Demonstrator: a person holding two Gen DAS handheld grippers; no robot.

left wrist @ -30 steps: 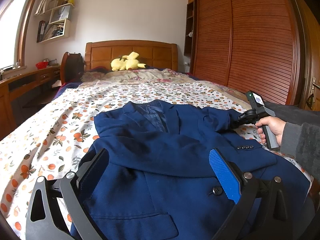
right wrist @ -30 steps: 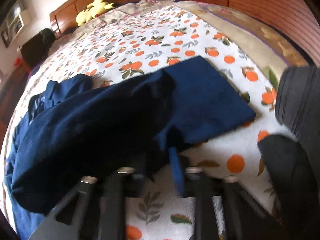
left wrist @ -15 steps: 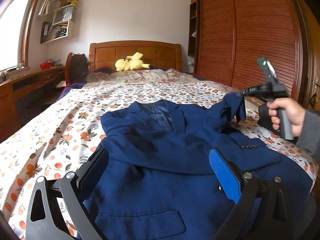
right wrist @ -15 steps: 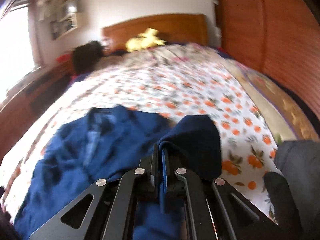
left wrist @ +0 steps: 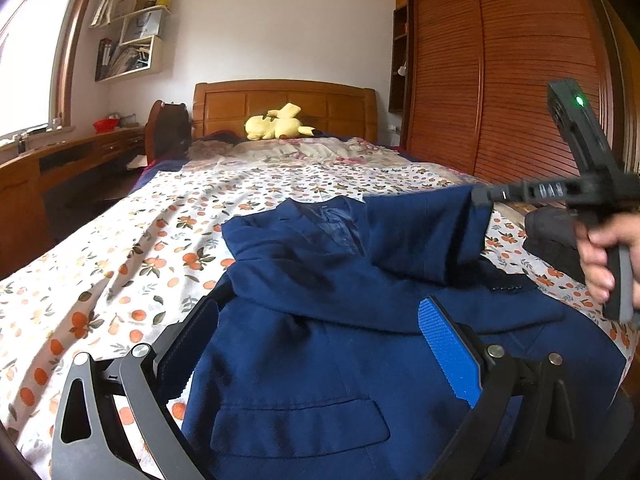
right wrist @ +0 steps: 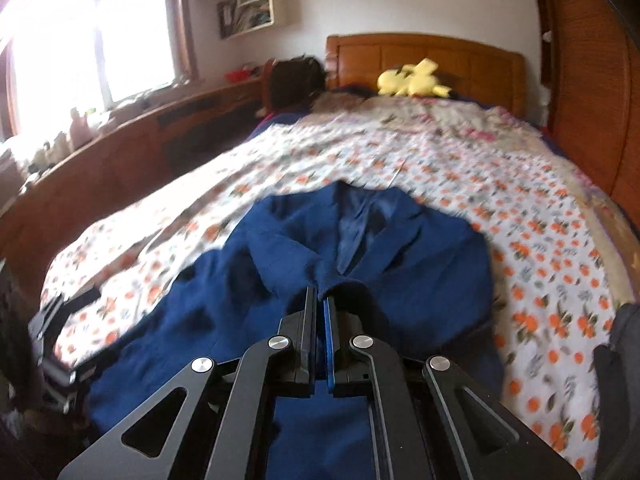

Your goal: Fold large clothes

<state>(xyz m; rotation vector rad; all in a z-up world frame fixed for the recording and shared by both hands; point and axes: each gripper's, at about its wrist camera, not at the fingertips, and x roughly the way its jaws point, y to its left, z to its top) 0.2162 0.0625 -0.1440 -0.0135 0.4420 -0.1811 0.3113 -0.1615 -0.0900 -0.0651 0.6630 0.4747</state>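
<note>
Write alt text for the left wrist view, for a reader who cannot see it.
A navy blazer lies face up on a bed with an orange-print sheet, one sleeve lifted above it by the shut right gripper in a hand. The left gripper stands open in the foreground, over the blazer's lower half.

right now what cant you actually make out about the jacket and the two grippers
- Jacket hem: cut off by the bottom edge in the left wrist view, behind the open left gripper.
- Sleeve cuff: in the right wrist view the shut right gripper covers the pinched fabric.
- Cuff buttons: too small to count.
- Bedspread print: motion blurred in the right wrist view.
</note>
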